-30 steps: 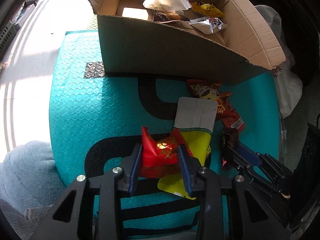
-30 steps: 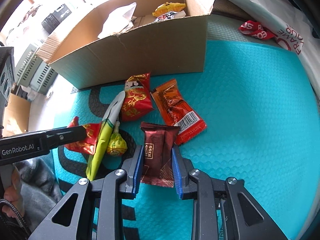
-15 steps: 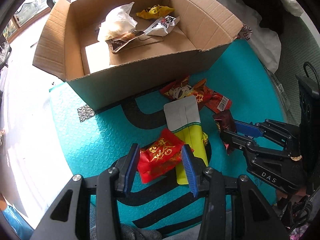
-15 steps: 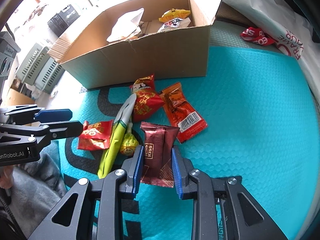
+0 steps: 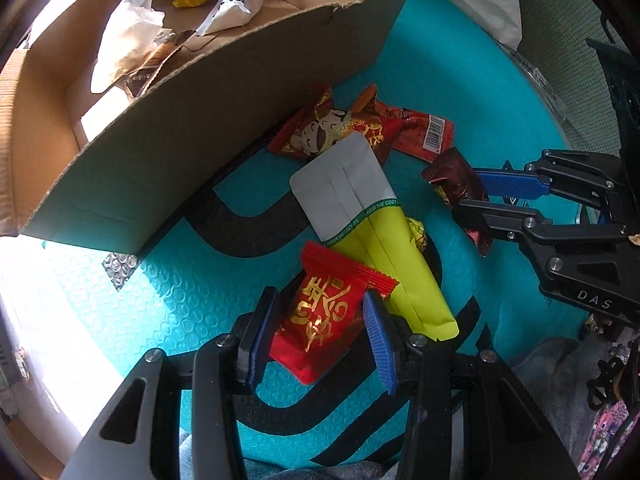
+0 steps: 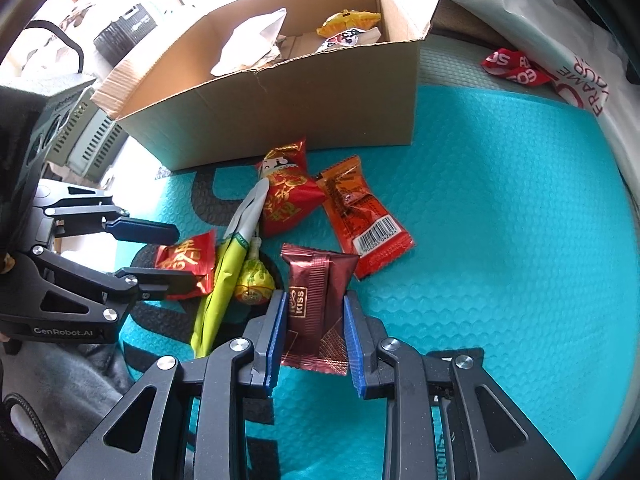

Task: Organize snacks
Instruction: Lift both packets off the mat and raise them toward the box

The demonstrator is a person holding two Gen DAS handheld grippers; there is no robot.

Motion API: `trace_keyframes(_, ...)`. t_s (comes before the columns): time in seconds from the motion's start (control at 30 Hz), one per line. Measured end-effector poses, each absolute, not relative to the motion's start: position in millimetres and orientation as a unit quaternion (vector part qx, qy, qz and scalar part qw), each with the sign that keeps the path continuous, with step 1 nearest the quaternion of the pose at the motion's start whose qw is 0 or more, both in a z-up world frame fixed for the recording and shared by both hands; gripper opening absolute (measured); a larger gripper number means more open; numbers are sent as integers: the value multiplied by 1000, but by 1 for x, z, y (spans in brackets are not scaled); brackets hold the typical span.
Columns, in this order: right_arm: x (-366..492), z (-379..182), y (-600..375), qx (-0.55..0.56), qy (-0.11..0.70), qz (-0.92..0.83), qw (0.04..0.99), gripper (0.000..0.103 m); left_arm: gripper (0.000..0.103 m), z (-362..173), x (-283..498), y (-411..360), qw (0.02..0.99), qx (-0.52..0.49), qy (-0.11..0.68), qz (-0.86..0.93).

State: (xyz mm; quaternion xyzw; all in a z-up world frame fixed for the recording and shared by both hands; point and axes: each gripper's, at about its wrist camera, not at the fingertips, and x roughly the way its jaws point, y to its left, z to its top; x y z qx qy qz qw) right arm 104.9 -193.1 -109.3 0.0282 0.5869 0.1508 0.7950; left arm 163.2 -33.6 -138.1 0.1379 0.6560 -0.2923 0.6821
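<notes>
Left wrist view: the left gripper (image 5: 322, 322) clamps a red packet (image 5: 326, 316) between its blue pads. Just ahead lies a green pouch (image 5: 376, 236); further ahead and left, the box (image 5: 192, 132) holds other snacks. The right gripper (image 5: 486, 194) stands at right.

Right wrist view: the right gripper (image 6: 314, 326) is closed on a brown packet (image 6: 318, 300) over the teal mat (image 6: 500, 208). An orange packet (image 6: 360, 220) lies ahead.

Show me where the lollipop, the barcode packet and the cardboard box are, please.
lollipop (image 6: 254, 282): right wrist view, on its yellow-green wrapped head.
barcode packet (image 6: 362, 216): right wrist view, middle of the orange wrapper.
cardboard box (image 6: 288, 112): right wrist view, on its front wall.
</notes>
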Motion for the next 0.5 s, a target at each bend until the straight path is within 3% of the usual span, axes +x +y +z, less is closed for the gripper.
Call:
trace_keyframes(0.17, 107, -113, -195, 32, 591, 145, 793, 27, 68, -146, 166, -37, 665, 135, 668, -306)
trace_keyframes(0.5, 108, -118, -194, 36, 596, 148, 789, 27, 71, -153, 146, -61, 642, 193, 672, -316)
